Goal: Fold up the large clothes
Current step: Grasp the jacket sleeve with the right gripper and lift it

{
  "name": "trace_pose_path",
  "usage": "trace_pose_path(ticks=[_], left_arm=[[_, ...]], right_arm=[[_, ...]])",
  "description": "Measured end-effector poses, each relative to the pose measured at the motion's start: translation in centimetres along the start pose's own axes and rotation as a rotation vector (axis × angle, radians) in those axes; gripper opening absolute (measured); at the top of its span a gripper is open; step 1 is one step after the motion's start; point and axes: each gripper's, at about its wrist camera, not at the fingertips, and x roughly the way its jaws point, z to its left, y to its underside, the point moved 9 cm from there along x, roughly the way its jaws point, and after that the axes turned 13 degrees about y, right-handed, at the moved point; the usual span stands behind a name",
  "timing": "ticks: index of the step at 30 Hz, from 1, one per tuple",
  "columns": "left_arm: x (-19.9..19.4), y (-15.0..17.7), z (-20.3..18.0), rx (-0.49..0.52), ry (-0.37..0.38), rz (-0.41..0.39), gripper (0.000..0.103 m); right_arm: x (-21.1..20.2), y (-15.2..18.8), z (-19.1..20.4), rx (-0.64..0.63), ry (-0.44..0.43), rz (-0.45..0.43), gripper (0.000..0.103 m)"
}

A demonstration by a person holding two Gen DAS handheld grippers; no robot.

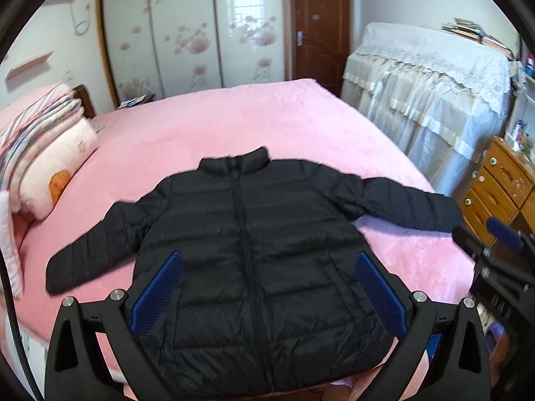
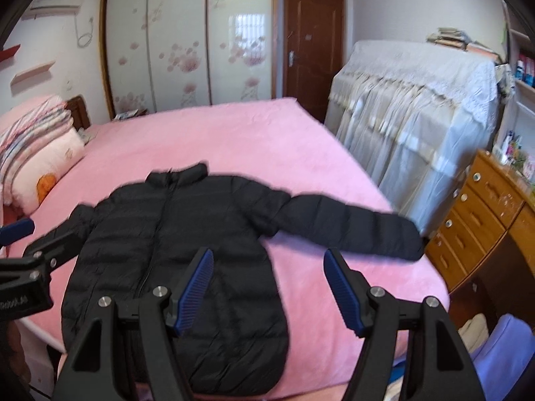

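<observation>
Black quilted puffer jacket (image 1: 254, 254) spread flat on the pink plush bed (image 1: 254, 120), folding not yet begun.

The jacket lies zipped, front up, collar away from the cameras, both sleeves stretched out to the sides and the hem at the bed's near edge. The left hand-held gripper (image 1: 267, 287) hovers over the lower body of the jacket with its blue pads wide apart, gripping nothing; the right hand-held gripper (image 2: 267, 287) hangs by the jacket's right side, equally spread and empty. This looks like the opening step: the next move likely calls for each gripper to pinch a sleeve, such as the right sleeve (image 2: 354, 230), and bring it across the chest.
</observation>
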Motion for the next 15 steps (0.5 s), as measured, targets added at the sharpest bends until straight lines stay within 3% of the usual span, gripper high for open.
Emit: trace_pose_path(ticks=[3,7,11,15], left_arm=[[0.6,-2.3,-1.2,0.007,0.063,-0.028,0.103],[2.1,-5.5,-2.8,0.026,0.081,-0.081,0.103],[5.3,-8.6,-4.5,0.071,0.063,-0.135,0.103],[11.1,-10.4,-6.3,0.093,0.048,-0.14,0.103]], right_arm=[[1.2,-2.5,-2.7,0.036,0.048,-0.035,0.069],[4.1,-4.9,-7.3,0.123,0.104,-0.042,0.069],[8.6,-5.6,-12.0,0.217,0.166,0.004,0.069],[13.5,-4.5,-15.5,0.306,0.212,0.088,0.069]])
